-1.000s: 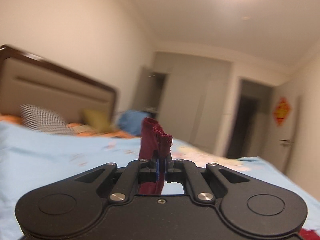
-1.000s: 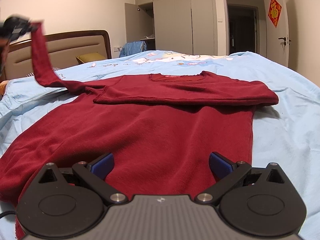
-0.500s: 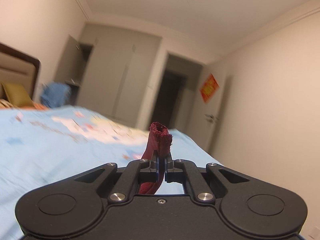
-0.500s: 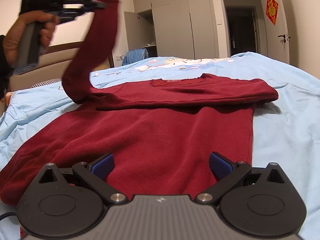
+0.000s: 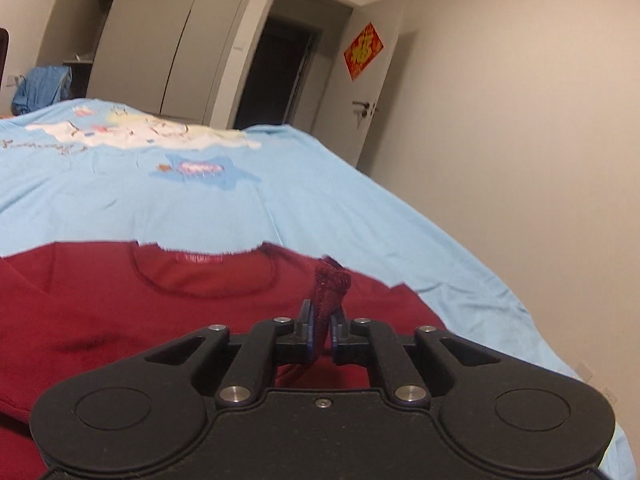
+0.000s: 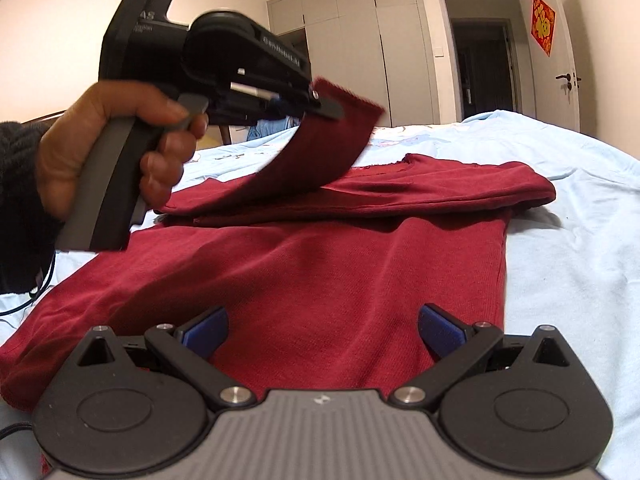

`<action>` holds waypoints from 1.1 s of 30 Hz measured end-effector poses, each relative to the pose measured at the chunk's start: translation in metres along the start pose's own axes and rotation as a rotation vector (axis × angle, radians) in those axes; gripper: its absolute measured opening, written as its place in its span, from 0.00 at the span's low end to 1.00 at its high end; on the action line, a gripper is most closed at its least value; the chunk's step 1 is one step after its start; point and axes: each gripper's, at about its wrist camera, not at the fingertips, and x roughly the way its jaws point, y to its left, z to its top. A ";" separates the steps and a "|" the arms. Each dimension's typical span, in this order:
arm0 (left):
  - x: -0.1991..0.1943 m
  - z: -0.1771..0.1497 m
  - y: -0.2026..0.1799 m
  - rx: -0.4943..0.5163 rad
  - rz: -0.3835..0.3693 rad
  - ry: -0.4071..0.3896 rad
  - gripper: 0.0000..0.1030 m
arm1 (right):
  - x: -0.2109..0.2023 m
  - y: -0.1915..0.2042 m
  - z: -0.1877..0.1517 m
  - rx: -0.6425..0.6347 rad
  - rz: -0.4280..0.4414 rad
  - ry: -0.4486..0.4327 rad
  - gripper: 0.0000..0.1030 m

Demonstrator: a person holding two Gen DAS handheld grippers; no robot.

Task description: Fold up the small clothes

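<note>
A dark red sweater [image 6: 320, 280] lies flat on the light blue bed cover [image 6: 580, 260], its right sleeve folded across the chest. My left gripper [image 5: 320, 322] is shut on the cuff of the left sleeve [image 5: 330, 280], held above the neckline [image 5: 200, 276]. In the right wrist view a hand [image 6: 112, 148] holds that left gripper [image 6: 320, 100], and the sleeve [image 6: 312, 160] arcs from it down to the shoulder. My right gripper [image 6: 322, 332] hovers open over the sweater's lower body, nothing between its blue pads [image 6: 204, 332].
The bed cover [image 5: 280, 200] runs to its right edge near a white wall. Grey wardrobes [image 6: 360, 52], a dark doorway [image 6: 484, 68] and a white door with a red decoration [image 6: 543, 24] stand beyond the bed. A black cable [image 6: 36, 292] trails at the left.
My left gripper has swung the sleeve from the far left up and over to the right, now above the sweater's chest and pointing down at it. My right gripper has stayed put.
</note>
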 end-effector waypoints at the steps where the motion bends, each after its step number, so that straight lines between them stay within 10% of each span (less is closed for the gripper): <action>1: 0.001 -0.002 0.004 -0.005 -0.006 0.013 0.19 | 0.000 0.000 0.000 -0.001 0.000 -0.001 1.00; 9: -0.021 -0.002 0.010 -0.024 0.011 0.021 0.75 | -0.003 0.001 -0.001 -0.004 -0.002 -0.002 1.00; 24: -0.135 -0.025 0.103 0.064 0.432 -0.018 0.99 | -0.004 0.003 -0.001 -0.008 -0.009 0.000 1.00; 33: -0.137 -0.051 0.136 0.136 0.618 0.067 0.98 | -0.007 0.001 0.009 0.039 -0.046 0.000 1.00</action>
